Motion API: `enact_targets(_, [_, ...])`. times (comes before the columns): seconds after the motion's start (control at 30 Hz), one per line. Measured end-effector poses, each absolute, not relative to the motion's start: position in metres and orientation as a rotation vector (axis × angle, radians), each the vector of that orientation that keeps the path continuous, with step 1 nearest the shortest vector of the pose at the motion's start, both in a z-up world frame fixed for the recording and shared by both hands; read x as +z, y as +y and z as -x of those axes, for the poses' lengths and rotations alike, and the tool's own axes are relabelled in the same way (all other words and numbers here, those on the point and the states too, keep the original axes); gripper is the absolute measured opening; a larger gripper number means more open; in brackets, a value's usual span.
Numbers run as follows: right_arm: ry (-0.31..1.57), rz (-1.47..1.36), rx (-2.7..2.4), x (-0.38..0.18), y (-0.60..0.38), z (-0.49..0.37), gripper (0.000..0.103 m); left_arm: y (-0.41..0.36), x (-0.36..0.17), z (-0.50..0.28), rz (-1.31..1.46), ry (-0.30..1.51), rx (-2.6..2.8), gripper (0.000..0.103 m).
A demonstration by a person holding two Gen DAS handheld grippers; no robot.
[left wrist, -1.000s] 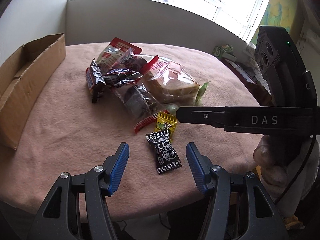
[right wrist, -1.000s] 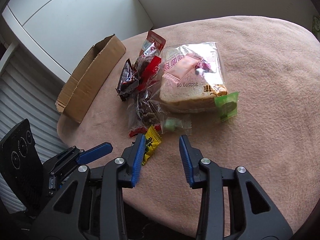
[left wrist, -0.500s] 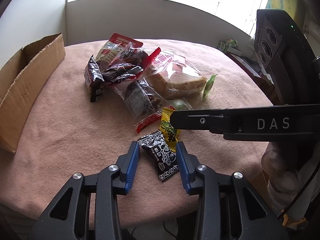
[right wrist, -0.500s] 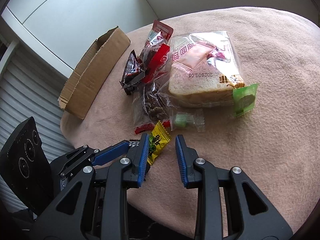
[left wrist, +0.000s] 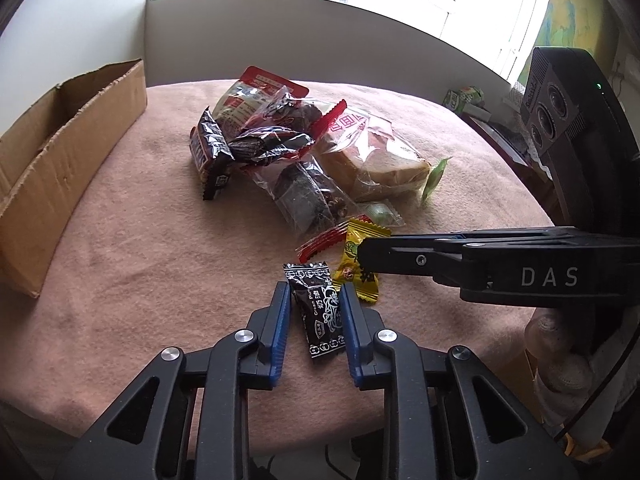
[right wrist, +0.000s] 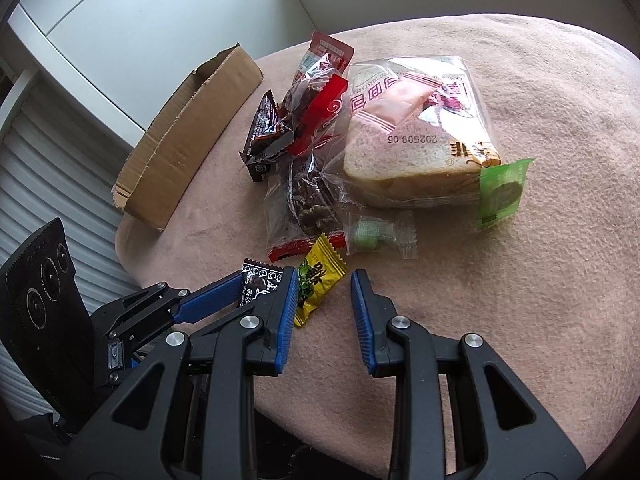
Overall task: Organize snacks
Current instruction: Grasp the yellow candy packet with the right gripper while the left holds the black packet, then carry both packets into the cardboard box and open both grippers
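Observation:
A black plum candy [left wrist: 320, 312] lies on the pink tablecloth [left wrist: 140, 260] near the front edge. My left gripper [left wrist: 314, 288] is shut on it, with a blue pad against each long side. Just to its right lies a yellow candy [left wrist: 362, 236]. My right gripper [left wrist: 364, 256] reaches in from the right, and its tip covers part of that candy. In the right wrist view the right gripper [right wrist: 325, 280] stands slightly open. The yellow candy [right wrist: 320, 272] lies by its left finger, not pinched. The black candy [right wrist: 258, 280] shows beside a left-gripper finger [right wrist: 208, 302].
A snack pile sits mid-table: a bagged bread slice [right wrist: 416, 140], a clear bag of dark nut bars [left wrist: 304, 196], a dark chocolate bar [left wrist: 210, 152], a small green candy [right wrist: 372, 234] and a green packet [right wrist: 500, 192]. An open cardboard box [left wrist: 60, 160] stands at the left edge.
The left jaws have closed from wide apart onto the black candy. The right gripper has edged in over the yellow candy, and its jaws have narrowed a little.

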State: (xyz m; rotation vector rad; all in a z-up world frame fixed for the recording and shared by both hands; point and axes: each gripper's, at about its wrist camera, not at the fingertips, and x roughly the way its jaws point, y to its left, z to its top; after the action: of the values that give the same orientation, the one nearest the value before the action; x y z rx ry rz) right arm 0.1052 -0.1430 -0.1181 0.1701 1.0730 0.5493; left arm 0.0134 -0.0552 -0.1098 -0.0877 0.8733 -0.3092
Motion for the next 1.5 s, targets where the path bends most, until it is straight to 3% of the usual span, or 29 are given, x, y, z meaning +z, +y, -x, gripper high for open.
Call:
enact_targets(0.5, [1.029, -0.014, 0.519, -0.117, -0.11, -0.1, 0.028, -0.031, -0.109, -0.01, 0.114, 0.87, -0.262, 0.022])
enact_targets(0.63, [1.026, -0.007, 0.538, -0.117, -0.103, -0.098, 0.017, -0.024, -0.109, -0.009, 0.135, 0.867, -0.254, 0.022])
enact_targets(0.73, [1.014, 0.006, 0.544, -0.115, -0.098, -0.095, 0.015, -0.021, -0.109, -0.008, 0.153, 0.865, -0.253, 0.022])
enact_targets(1.5, [0.875, 0.007, 0.624, -0.048, -0.062, -0.108, 0.014, 0.036, -0.067, -0.004, 0.241, 0.753, -0.174, 0.022])
